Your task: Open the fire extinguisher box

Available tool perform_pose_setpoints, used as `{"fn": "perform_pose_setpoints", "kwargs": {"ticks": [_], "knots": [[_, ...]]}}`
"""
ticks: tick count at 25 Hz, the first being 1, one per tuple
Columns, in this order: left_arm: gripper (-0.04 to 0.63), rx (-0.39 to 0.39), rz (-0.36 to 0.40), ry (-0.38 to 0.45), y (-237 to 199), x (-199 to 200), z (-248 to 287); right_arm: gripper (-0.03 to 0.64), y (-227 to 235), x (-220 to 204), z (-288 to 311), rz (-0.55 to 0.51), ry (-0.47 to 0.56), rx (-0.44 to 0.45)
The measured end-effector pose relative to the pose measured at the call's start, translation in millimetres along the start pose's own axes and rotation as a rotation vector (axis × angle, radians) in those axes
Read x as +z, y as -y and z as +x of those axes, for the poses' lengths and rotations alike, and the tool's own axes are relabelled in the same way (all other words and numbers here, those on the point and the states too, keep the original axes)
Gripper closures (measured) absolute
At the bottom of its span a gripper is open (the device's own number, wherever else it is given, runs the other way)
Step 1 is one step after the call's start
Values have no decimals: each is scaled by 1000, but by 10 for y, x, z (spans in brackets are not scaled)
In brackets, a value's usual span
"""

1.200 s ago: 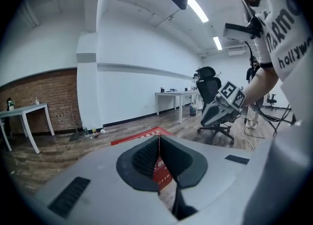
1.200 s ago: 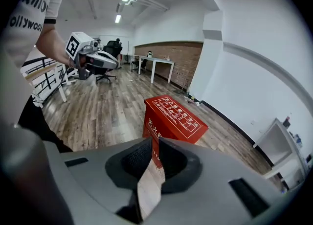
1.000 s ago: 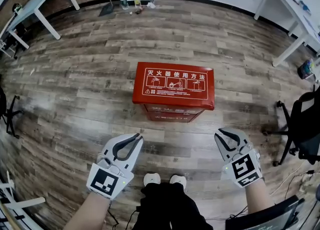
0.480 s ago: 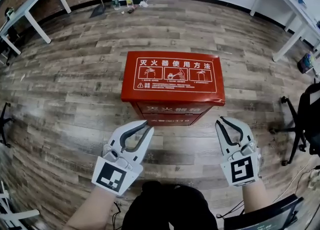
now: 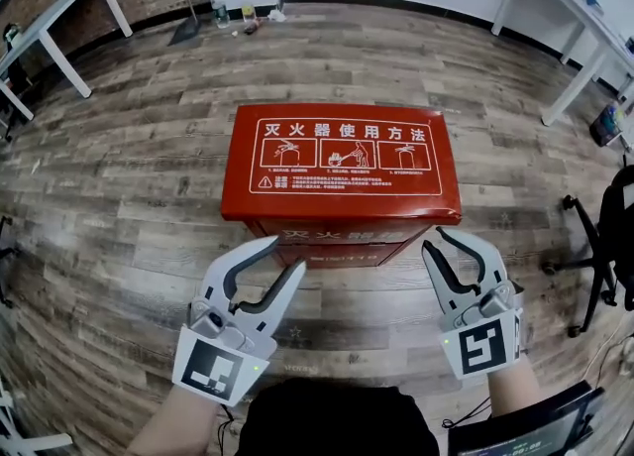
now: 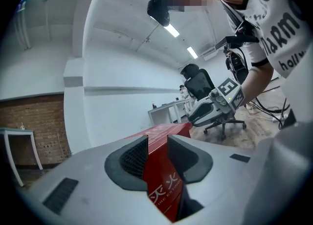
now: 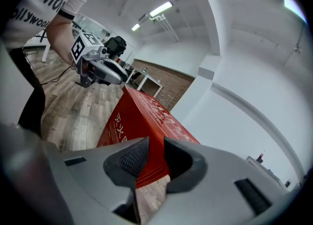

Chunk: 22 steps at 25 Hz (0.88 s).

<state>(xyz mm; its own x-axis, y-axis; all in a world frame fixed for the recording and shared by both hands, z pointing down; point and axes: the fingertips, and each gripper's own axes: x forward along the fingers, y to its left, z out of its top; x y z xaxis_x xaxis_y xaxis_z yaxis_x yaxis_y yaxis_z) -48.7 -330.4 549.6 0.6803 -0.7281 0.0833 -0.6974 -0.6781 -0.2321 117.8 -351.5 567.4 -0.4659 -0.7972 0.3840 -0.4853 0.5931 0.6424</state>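
Note:
The red fire extinguisher box (image 5: 340, 162) stands on the wood floor with its lid down; white printed instructions cover the top. My left gripper (image 5: 285, 254) hovers just short of the box's front left, its jaws opening with nothing between them. My right gripper (image 5: 437, 238) is at the front right corner, jaws also opening and empty. In the left gripper view the box (image 6: 164, 182) shows beyond the gap of the left gripper (image 6: 157, 156). The right gripper view shows the box (image 7: 146, 121) ahead of the right gripper (image 7: 155, 159).
White tables stand at the back left (image 5: 59, 18) and back right (image 5: 565, 28). A black office chair (image 5: 604, 246) is at the right edge. A dustpan and bottles (image 5: 213, 18) lie by the far wall. The person's dark clothing (image 5: 327, 419) fills the bottom.
The view has closed in on the box. Both grippers have moved forward to its front edge. The left jaws have spread apart from nearly shut; the right jaws have widened slightly.

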Motion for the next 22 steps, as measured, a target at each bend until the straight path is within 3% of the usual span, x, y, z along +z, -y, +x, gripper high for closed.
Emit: {"fn": "perform_pose_setpoints", "kwargs": {"ticks": [4,6,11,15,22], "knots": [[497,29,82,1,-90,-110,11,509,9,-73,86,-64,19,-29],[497,49,165,-23,-115,-159,25,500,12,-118,115,-107,19,-50],[497,119,479,-88,-152,-245,60,483,-26,-227,199,-245,-2,-102],[491,154,706,-214,-278,-383,75,476,-10,-290,275,-376,-75,-109],[421,120,849,-391,-496,-599,207,472,-16,-250,401,-532,-122,-82]]}}
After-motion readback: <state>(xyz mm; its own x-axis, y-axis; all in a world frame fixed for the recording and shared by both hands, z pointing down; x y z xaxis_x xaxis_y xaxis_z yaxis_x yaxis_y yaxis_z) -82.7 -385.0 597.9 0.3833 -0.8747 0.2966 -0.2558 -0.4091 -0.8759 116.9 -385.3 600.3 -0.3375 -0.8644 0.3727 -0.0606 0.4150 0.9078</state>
